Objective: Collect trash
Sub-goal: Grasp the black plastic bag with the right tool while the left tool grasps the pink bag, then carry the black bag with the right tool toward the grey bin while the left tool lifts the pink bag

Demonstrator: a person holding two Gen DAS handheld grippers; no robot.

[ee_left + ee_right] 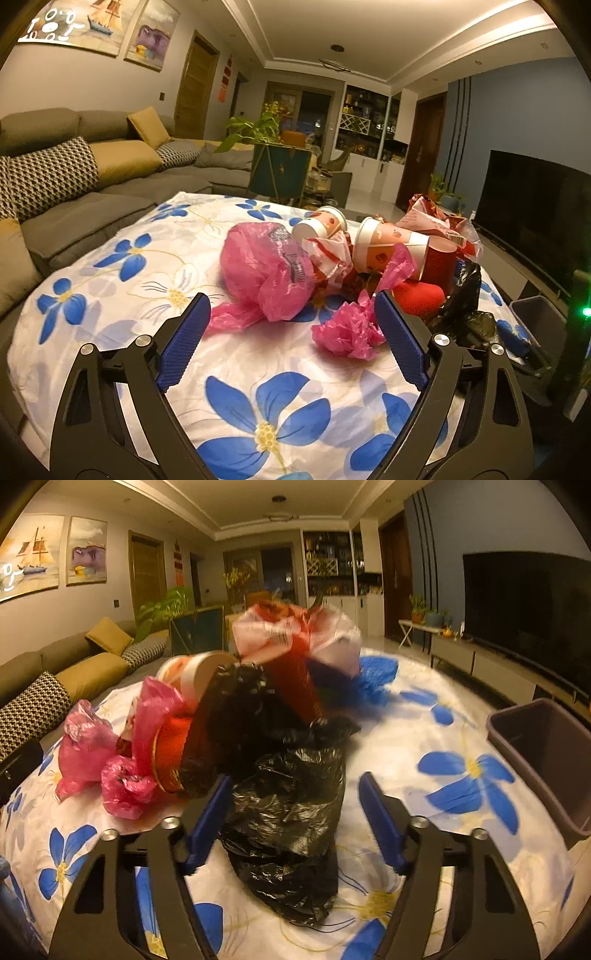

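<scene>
Surface (406,716), draped in a white cloth with blue flowers, is carrying a central heap of trash. Bin (546,753), dark and open-topped, is standing at the surface's right edge, well apart from the heap. Black bag (288,812), crumpled, is lying nearest the right gripper (295,812), whose jaws are standing wide open on either side of it, holding nothing. Large pink bag (266,269) is lying left of the heap; paper cups (384,243) are lying tipped on their sides behind it. Small pink wad (343,332) is sitting just inside the left gripper (291,332), whose jaws are likewise spread wide and gripping nothing. Judging the step as grasping the black bag: closing low on its bulk, not a loose fold, is likely giving the surer hold for carrying it to the bin.
</scene>
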